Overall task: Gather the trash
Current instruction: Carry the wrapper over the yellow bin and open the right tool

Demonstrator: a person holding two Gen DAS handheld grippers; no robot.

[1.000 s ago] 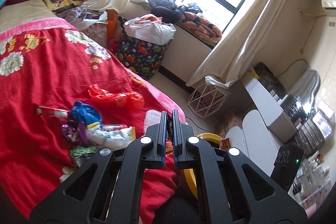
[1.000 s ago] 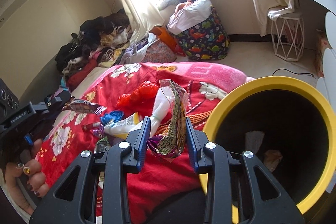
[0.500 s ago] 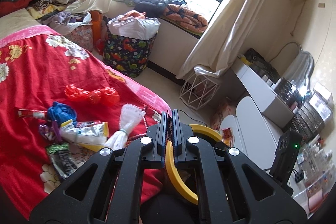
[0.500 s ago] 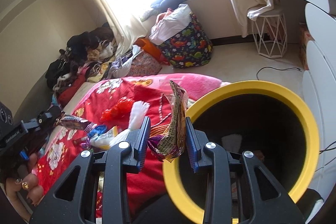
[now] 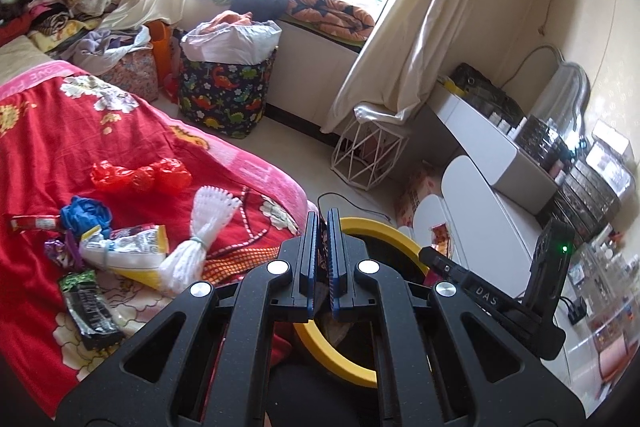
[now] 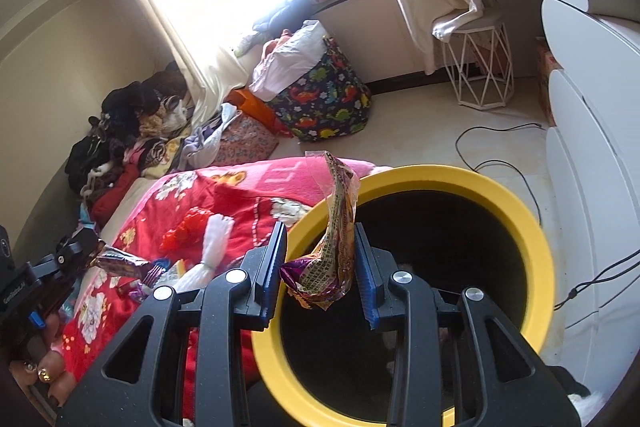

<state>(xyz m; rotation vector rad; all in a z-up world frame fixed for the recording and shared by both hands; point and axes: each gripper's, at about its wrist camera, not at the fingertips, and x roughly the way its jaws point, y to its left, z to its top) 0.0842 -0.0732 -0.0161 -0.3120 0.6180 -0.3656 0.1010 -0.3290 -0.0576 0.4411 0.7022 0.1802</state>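
I had a crinkly wrapper (image 6: 334,259) pinched in the right gripper (image 6: 320,269), and it hung just over the mouth of the bin (image 6: 460,179). The bin was black inside with a yellow rim, and it stood right beside the bed (image 5: 60,147). The left gripper (image 5: 323,259) had its jaws squeezed tight on another wrapper (image 6: 120,261), a purple one, out over the bed. So I was at the dropping step. I think the next move was to let the right jaws go loose so the wrapper fell into the bin, not onto the rim. Then the purple one needed to come over too. More trash (image 5: 120,251) lay in a heap on the bed near the bin, so lots was left to pick up
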